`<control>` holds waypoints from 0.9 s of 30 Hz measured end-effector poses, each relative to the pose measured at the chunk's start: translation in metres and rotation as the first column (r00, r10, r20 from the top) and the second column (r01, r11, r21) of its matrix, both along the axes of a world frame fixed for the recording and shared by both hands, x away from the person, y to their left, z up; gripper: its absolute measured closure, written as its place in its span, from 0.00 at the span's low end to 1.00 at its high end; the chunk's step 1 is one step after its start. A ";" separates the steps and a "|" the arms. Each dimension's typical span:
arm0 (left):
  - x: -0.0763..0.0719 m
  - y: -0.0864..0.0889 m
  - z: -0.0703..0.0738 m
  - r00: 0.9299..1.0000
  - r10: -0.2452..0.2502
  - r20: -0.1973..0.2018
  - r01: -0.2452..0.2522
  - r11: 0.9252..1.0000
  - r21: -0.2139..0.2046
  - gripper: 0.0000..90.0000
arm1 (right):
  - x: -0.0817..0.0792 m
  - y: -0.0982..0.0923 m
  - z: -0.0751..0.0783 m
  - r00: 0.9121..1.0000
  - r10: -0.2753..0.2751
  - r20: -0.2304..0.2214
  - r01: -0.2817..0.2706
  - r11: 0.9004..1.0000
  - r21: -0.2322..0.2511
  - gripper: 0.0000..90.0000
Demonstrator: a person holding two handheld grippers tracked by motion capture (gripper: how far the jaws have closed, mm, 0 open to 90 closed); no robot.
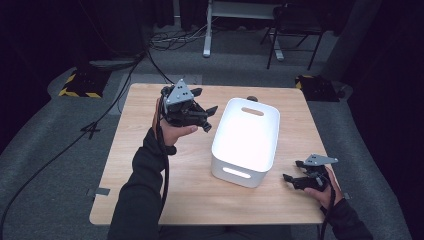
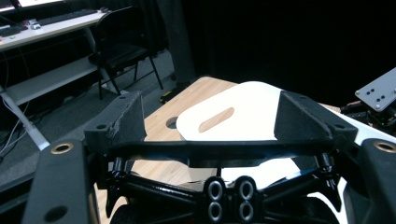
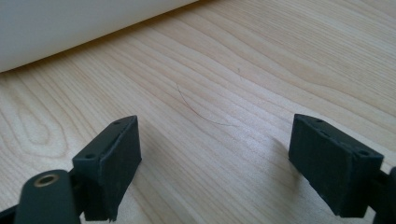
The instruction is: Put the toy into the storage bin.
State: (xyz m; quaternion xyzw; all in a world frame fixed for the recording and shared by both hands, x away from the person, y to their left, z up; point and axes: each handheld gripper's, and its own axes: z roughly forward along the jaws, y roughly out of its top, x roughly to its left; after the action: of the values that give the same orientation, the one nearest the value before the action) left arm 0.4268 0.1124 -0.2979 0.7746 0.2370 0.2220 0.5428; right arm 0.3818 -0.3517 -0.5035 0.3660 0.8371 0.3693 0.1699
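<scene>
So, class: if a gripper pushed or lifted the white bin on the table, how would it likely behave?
The white bin looks like moulded plastic with straight walls, so probably stiff, not floppy. It seems hollow and thin-walled, so likely light for its size. Its glossy sides may be slippery; the handle slot offers a surer hold. Resting broad and low on the table, it should slide rather than tip.

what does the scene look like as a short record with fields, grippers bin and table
surface: light wooden table
main object: white bin, upside down, with a slot handle at each end
left gripper: raised above the table left of the bin, jaws apart, nothing between them
right gripper: low by the table's right edge, near the bin's near right corner, jaws wide apart with bare wood between them
contact: neither gripper touches the bin
behind the table: folding chair and desk leg on grey floor
</scene>
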 end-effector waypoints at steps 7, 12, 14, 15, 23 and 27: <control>0.000 -0.009 0.004 1.000 -0.026 0.014 0.027 1.000 -0.008 0.32 | 0.000 0.000 0.000 1.000 0.000 0.000 0.000 1.000 0.000 0.19; 0.002 -0.012 0.005 0.999 -0.033 0.012 0.034 0.999 -0.016 0.32 | 0.000 0.000 0.000 1.000 0.000 0.000 0.000 1.000 0.000 0.19; 0.001 -0.014 0.008 0.999 -0.034 0.018 0.035 0.999 -0.016 0.32 | 0.000 0.000 0.000 1.000 -0.001 0.000 0.001 1.000 0.000 0.19; 0.001 -0.015 0.009 0.999 -0.038 0.017 0.039 0.999 -0.016 0.32 | 0.000 0.000 0.000 1.000 -0.001 0.000 0.001 1.000 0.000 0.19; 0.000 -0.030 0.018 0.996 -0.081 0.034 0.080 0.996 0.025 0.32 | 0.000 0.000 0.000 1.000 0.000 0.000 0.000 1.000 0.000 0.19; -0.001 -0.041 0.019 0.993 -0.113 0.036 0.112 0.993 0.033 0.32 | 0.000 0.000 0.000 1.000 0.000 0.000 0.000 1.000 0.000 0.19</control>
State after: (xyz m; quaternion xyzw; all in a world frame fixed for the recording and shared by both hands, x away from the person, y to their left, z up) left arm 0.4262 0.0719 -0.2786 0.7907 0.1794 0.2092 0.5467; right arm 0.3817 -0.3517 -0.5035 0.3659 0.8372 0.3693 0.1700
